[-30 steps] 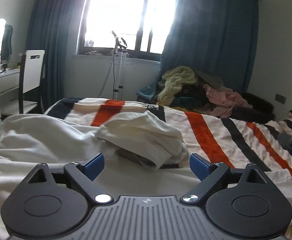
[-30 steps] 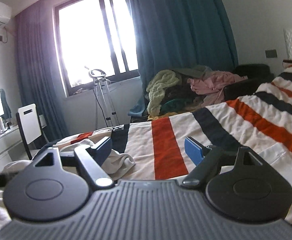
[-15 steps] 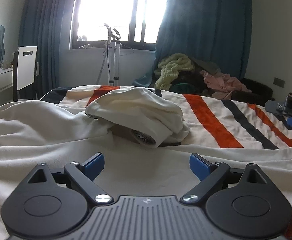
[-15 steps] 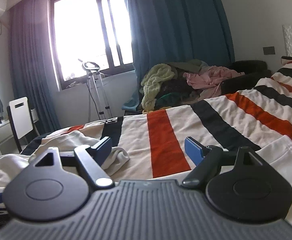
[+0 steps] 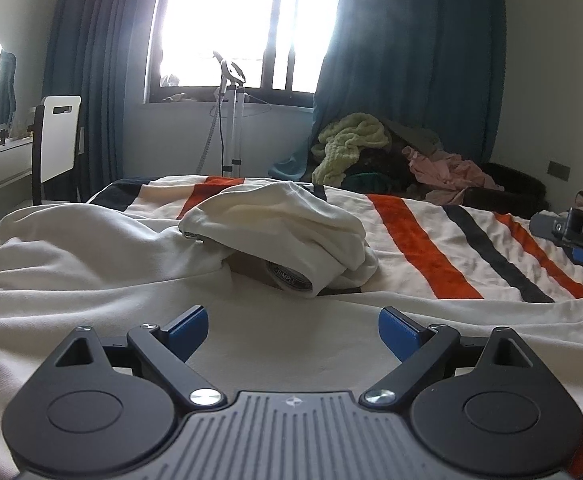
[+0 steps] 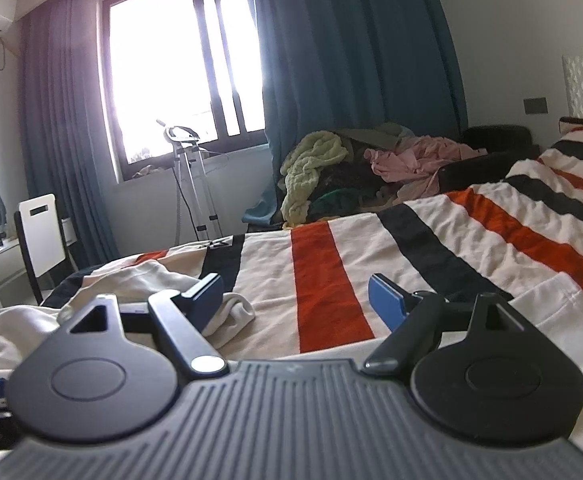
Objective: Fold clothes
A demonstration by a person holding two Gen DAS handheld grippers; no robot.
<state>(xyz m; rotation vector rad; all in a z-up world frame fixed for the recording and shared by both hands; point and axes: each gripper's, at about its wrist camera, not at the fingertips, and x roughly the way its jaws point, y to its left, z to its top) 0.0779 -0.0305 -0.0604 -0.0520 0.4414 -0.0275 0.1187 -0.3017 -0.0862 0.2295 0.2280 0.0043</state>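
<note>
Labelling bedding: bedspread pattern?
Cream bedspread with orange and black stripes; clearest in the right wrist view.

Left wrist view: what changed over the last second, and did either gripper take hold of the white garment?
Both views have sunk toward the bed: the white garment now fills more of the left view, and the right gripper has come into sight at its right edge. Nothing was grasped; the left gripper and right gripper keep their jaws open and empty. The garment's bunched fold and the striped blanket lie as before.

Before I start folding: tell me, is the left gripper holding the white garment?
No, the left gripper is open above the white garment.
</note>
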